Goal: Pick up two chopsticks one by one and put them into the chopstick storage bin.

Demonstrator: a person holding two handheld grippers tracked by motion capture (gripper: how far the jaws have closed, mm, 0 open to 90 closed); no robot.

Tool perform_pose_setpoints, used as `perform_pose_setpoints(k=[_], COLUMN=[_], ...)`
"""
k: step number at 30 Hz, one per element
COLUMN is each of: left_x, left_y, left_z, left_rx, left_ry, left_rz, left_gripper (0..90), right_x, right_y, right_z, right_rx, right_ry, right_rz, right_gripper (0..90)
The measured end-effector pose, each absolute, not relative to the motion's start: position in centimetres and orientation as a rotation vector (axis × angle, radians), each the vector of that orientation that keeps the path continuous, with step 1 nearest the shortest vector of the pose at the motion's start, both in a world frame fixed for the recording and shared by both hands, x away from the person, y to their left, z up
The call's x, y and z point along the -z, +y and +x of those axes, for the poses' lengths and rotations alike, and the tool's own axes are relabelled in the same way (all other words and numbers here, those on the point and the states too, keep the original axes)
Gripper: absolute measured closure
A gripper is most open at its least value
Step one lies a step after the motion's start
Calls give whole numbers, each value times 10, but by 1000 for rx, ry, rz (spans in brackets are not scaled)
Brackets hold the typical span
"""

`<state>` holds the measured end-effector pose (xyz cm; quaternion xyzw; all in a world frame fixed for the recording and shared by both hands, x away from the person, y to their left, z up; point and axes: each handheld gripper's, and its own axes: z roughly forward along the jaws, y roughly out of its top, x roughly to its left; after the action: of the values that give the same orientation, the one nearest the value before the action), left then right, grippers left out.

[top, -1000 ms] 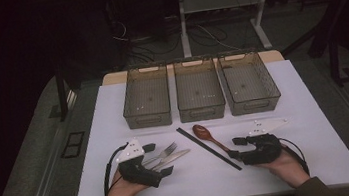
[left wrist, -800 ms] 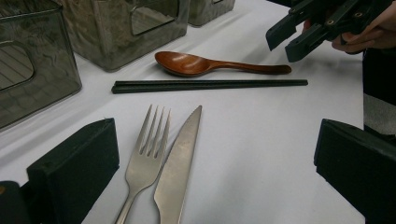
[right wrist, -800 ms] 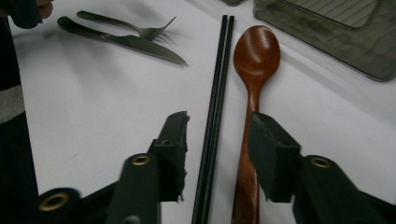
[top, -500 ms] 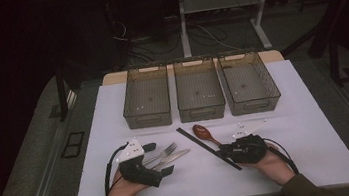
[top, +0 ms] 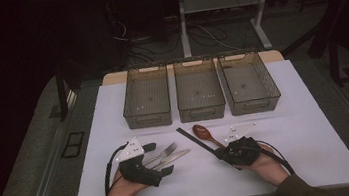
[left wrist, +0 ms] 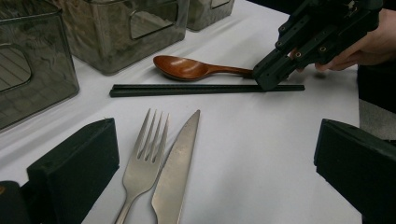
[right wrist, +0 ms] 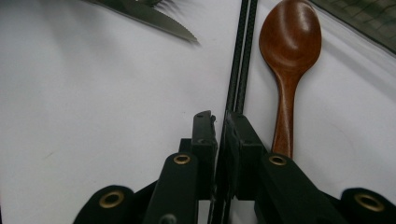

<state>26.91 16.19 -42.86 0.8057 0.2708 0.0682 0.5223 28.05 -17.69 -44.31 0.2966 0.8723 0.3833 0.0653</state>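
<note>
A pair of black chopsticks (top: 195, 140) lies slanted on the white mat, with a brown wooden spoon (top: 203, 133) beside it. My right gripper (top: 218, 154) has just been closing its jaws, and they now press on the chopsticks' near end (right wrist: 240, 56), next to the spoon's handle (right wrist: 282, 126). My left gripper (top: 159, 158) rests open on the mat. A steel fork (left wrist: 144, 158) and knife (left wrist: 180, 158) lie between its wide jaws, untouched. The left gripper view shows the right gripper (left wrist: 268, 79) at the chopsticks (left wrist: 187, 88).
Three clear plastic bins (top: 146, 97) (top: 199, 90) (top: 248, 83) stand in a row at the far side of the white mat (top: 307, 127). Beyond the table are a dark floor, cables and a desk frame.
My right gripper has moved left to the chopsticks' near end and its jaws have come together on them. The left gripper, fork and knife have stayed put.
</note>
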Motion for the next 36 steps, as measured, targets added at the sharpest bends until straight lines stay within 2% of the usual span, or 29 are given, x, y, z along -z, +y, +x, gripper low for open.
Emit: perform_pose_setpoints(k=[26,36], left_x=[428,428], left_y=[162,162], left_z=[269,269], left_rx=[-154,-154], left_ry=[638,639], left_rz=[1930,1931], left_gripper=[0,0], right_x=[448,448], right_y=[-170,-169], right_z=[276,275], right_rx=[-1059,-1041], right_ry=[2655,2651], right_rz=[822,841], right_gripper=[851,840])
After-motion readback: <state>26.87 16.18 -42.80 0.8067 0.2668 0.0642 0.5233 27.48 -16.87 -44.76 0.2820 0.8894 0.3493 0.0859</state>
